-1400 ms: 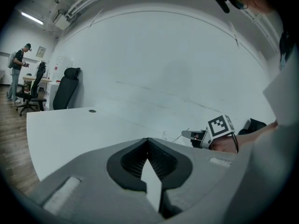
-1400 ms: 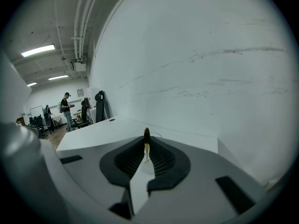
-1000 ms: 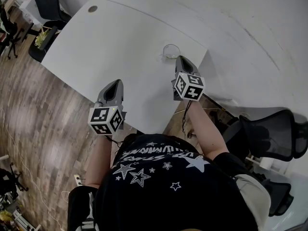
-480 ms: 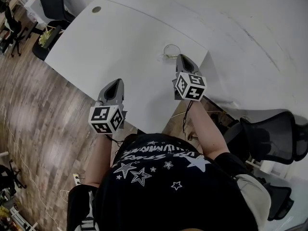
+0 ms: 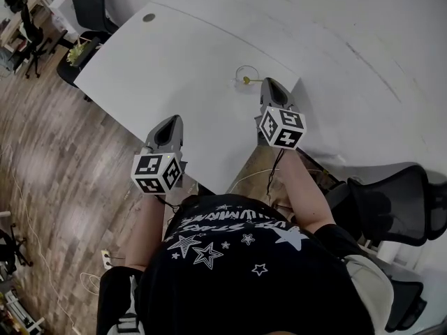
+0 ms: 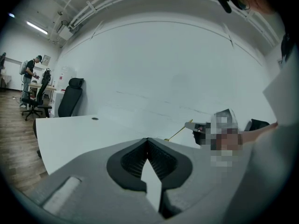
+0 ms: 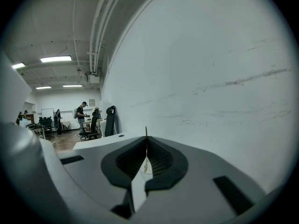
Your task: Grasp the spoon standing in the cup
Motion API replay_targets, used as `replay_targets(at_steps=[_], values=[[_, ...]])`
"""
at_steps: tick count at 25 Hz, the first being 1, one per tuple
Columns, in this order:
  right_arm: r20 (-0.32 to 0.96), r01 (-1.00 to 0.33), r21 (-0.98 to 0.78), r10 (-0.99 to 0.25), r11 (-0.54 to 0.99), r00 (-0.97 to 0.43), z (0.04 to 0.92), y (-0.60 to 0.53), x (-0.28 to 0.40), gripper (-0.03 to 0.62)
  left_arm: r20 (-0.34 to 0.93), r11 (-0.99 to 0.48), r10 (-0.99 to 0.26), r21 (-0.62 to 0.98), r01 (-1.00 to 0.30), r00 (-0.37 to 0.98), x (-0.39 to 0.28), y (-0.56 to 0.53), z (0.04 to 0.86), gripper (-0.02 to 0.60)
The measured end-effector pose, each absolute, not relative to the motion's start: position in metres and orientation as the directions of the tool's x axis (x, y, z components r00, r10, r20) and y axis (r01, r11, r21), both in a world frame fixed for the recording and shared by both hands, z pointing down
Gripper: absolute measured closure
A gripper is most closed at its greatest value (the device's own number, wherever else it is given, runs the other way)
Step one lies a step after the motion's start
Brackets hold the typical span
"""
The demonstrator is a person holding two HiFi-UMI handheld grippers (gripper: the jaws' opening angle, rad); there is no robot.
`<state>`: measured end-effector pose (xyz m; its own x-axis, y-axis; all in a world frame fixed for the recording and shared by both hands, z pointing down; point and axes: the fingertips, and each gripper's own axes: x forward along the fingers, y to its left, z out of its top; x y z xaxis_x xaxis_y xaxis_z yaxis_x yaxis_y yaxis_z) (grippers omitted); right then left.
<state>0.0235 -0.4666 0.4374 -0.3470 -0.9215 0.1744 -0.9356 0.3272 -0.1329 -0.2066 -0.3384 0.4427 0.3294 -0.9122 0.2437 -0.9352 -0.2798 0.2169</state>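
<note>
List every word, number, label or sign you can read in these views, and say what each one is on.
No text can be read with certainty.
Black shirt: white lettering among stars, upside down and warped, unreadable.
Marker cubes: black-and-white square patterns only, no words.
Small frame on the far wall, right gripper view: too small to read.

- Head camera looks steeply down on the table [image 5: 174, 68].
- Cameras on left gripper [image 5: 172, 121] and right gripper [image 5: 269, 84] face the far wall [image 6: 163, 69], sharing that table.
</note>
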Motion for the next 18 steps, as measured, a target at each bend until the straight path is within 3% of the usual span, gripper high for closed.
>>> replay_targets(at_steps=[18], values=[[0.131,-0.909,-0.146,-0.903,0.391,-0.41,0.422,-0.371,0.067,0.58,0.213,-0.24,-0.934,0.218,-0.946,0.287,-0.147,-0.248,0.433,0.576]])
